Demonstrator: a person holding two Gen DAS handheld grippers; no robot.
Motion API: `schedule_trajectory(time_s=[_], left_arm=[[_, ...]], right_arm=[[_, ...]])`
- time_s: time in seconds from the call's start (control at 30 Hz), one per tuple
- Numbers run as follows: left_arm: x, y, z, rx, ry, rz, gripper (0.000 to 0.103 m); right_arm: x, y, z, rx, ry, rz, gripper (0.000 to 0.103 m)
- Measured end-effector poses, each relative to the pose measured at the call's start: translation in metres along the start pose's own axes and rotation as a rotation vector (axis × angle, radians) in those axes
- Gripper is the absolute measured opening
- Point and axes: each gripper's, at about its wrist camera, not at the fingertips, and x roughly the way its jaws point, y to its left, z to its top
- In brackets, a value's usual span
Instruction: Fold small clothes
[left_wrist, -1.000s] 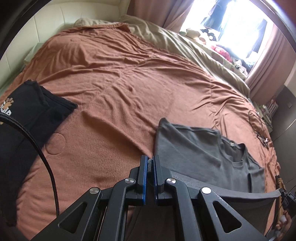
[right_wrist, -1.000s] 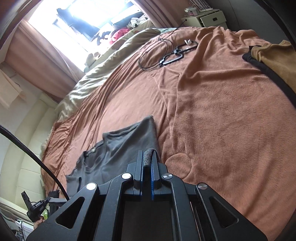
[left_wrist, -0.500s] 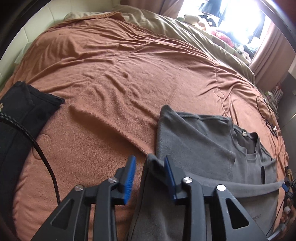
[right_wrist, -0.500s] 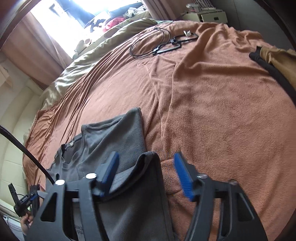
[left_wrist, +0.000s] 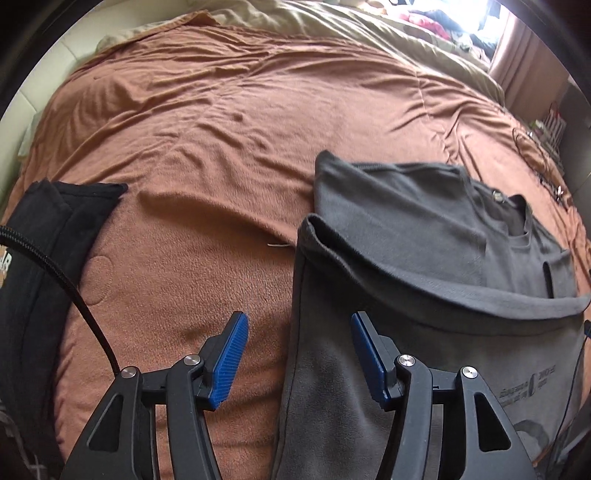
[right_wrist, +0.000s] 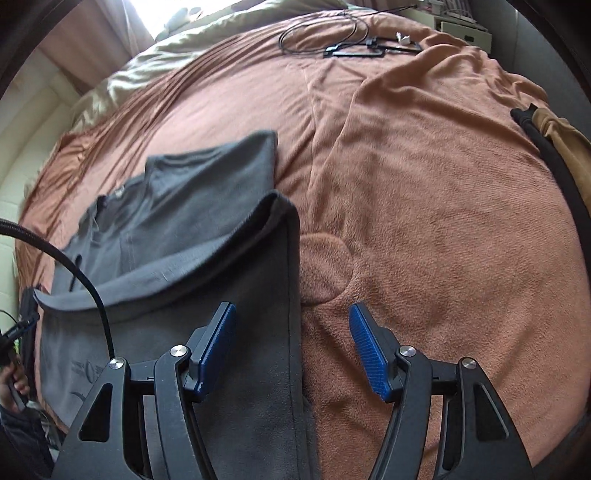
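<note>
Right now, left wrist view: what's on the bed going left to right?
Black garment → bare brown blanket → grey T-shirt → cable at the far right edge. The left gripper hangs open over the T-shirt's left edge.

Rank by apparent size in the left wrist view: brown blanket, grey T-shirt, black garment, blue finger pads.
1. brown blanket
2. grey T-shirt
3. black garment, cut off at the frame edge, so its true extent is unsure
4. blue finger pads, near the lens yet smallest
</note>
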Motion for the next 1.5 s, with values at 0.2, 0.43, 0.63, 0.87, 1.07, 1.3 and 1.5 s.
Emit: schedule_trajectory(time_s=[0.2, 0.43, 0.63, 0.87, 1.07, 1.3, 1.5], left_arm=[[0.027, -0.007, 0.014, 0.036, 0.04, 0.007, 0.06], [0.049, -0.008, 0.044, 0.039, 0.037, -0.001, 0.059], [0.049, -0.006, 0.063, 0.008, 0.014, -0.027, 0.042], [0.033, 0.001, 0.061, -0.001, -0.01, -0.074, 0.039], [0.048, -0.001, 0.053, 0.014, 0.039, -0.089, 0.039], [0.06, 0.004, 0.056, -0.037, 0.044, -0.144, 0.034], [0.056, 0.01, 0.056, -0.068, 0.033, -0.175, 0.016]], right_arm=[[0.019, 0.011, 0.018, -0.045, 0.005, -0.051, 0.062], [0.039, 0.017, 0.052, -0.076, -0.021, -0.083, 0.062], [0.041, 0.016, 0.066, -0.03, -0.069, -0.082, 0.059], [0.013, 0.005, 0.05, -0.013, -0.106, -0.048, 0.058], [0.009, -0.003, 0.042, -0.041, -0.06, -0.025, 0.058], [0.027, 0.005, 0.056, -0.062, -0.022, 0.0, 0.043], [0.039, 0.011, 0.065, -0.076, -0.021, 0.017, 0.014]])
